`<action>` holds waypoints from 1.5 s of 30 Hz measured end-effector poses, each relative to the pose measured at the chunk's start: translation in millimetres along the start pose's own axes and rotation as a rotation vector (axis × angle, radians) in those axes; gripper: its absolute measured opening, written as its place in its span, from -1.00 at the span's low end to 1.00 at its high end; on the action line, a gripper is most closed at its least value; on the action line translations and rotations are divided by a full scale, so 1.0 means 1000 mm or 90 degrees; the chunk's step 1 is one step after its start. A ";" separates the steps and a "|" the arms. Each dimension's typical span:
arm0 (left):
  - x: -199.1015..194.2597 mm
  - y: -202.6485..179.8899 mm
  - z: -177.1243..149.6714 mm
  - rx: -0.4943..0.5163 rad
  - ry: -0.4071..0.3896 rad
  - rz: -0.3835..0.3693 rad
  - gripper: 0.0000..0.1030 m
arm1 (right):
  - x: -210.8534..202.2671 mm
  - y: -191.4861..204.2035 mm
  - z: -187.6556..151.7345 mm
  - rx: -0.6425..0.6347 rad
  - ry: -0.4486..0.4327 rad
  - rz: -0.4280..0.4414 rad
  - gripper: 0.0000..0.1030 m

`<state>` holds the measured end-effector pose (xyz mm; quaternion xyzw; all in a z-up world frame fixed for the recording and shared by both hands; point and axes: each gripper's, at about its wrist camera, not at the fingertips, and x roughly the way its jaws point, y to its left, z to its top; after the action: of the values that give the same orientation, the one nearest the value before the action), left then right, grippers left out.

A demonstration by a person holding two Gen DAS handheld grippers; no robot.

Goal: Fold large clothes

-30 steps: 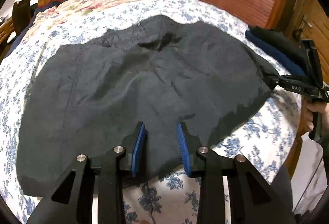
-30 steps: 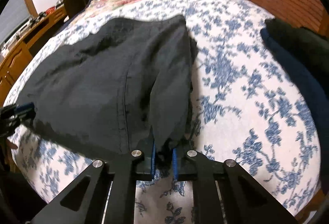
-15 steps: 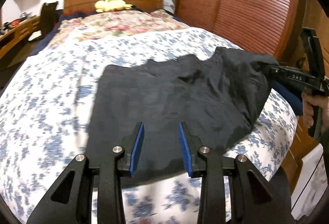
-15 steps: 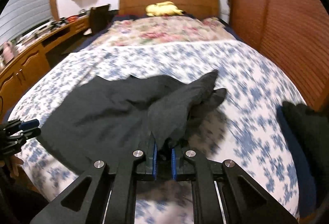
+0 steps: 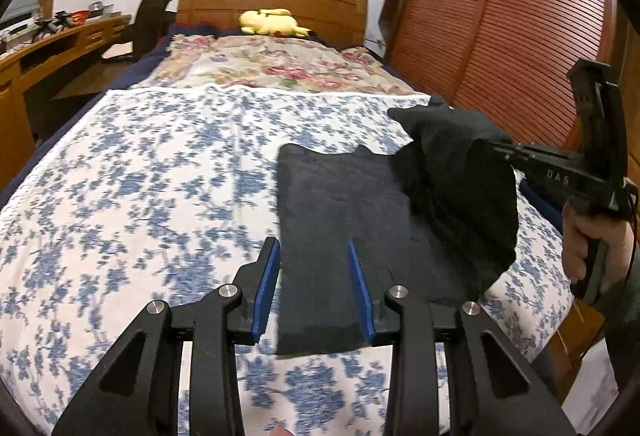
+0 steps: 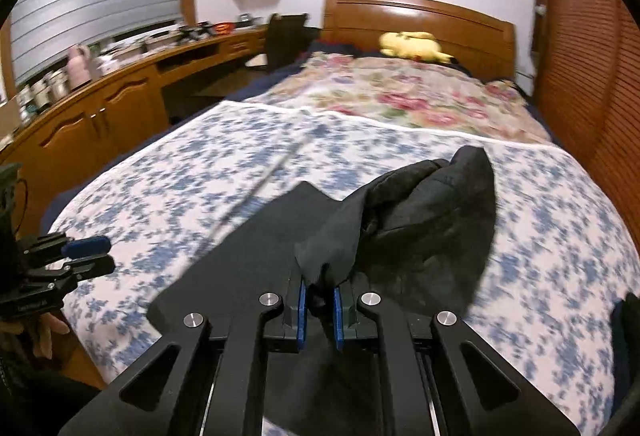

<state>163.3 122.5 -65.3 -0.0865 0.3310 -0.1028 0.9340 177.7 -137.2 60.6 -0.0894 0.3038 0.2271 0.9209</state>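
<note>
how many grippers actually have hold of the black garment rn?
1. The right gripper is shut on a bunched fold of the black garment, lifting it off the bed. The left gripper is open, with the cloth's near edge between its fingers, ungripped.

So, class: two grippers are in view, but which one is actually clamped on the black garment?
The right gripper: its blue pads pinch a bunch of the black garment. The left gripper is spread open, gripping nothing.
</note>
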 end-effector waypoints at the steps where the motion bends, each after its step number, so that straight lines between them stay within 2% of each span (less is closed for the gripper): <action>1: -0.001 0.003 0.000 -0.002 -0.001 0.002 -0.31 | 0.006 0.003 0.000 -0.001 0.000 0.012 -0.81; 7: -0.004 0.015 0.000 -0.005 -0.003 0.023 -0.31 | 0.039 0.015 -0.005 -0.002 0.015 0.091 -0.81; 11: -0.007 0.020 -0.001 -0.002 -0.006 0.033 -0.31 | 0.060 0.028 -0.011 -0.009 0.047 0.138 -0.81; 15: -0.006 0.023 -0.001 -0.007 -0.005 0.037 -0.31 | 0.080 0.037 -0.022 -0.026 0.091 0.143 -0.78; 18: -0.005 0.024 0.001 -0.007 -0.005 0.038 -0.31 | 0.086 0.035 -0.021 -0.029 0.104 0.140 -0.66; 20: -0.006 0.024 0.000 -0.008 -0.006 0.038 -0.31 | 0.084 0.031 -0.016 -0.028 0.111 0.153 -0.42; 21: -0.005 0.024 0.000 -0.008 -0.005 0.038 -0.31 | 0.082 0.029 -0.013 -0.029 0.108 0.155 -0.34; 23: -0.004 0.022 0.001 -0.007 -0.004 0.037 -0.31 | 0.071 0.023 -0.006 -0.027 0.094 0.155 -0.08; 26: -0.002 0.016 0.002 -0.002 -0.003 0.031 -0.31 | 0.050 0.008 -0.003 -0.023 0.064 0.144 -0.07; 29: 0.002 0.007 0.003 0.003 -0.002 0.024 -0.31 | 0.032 -0.014 -0.010 -0.038 0.038 0.090 -0.07; 33: 0.009 -0.008 0.003 0.017 0.004 0.015 -0.31 | 0.032 -0.058 -0.028 -0.025 0.048 0.035 -0.07; 35: 0.012 -0.015 0.004 0.022 0.004 0.014 -0.31 | 0.039 -0.078 -0.036 -0.012 0.053 0.021 -0.27; 38: 0.016 -0.028 0.005 0.030 0.002 0.011 -0.31 | 0.053 -0.099 -0.046 0.018 0.066 0.034 -0.30; 40: 0.018 -0.036 0.006 0.038 0.001 0.009 -0.31 | 0.066 -0.102 -0.053 0.027 0.079 0.066 -0.30; 45: 0.022 -0.049 0.003 0.058 0.003 0.024 -0.31 | 0.085 -0.099 -0.066 0.039 0.069 0.111 -0.30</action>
<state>175.1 70.5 -64.8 -0.0370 0.3297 -0.1002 0.9380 250.6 -213.4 -41.0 -0.0469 0.3662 0.2918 0.8823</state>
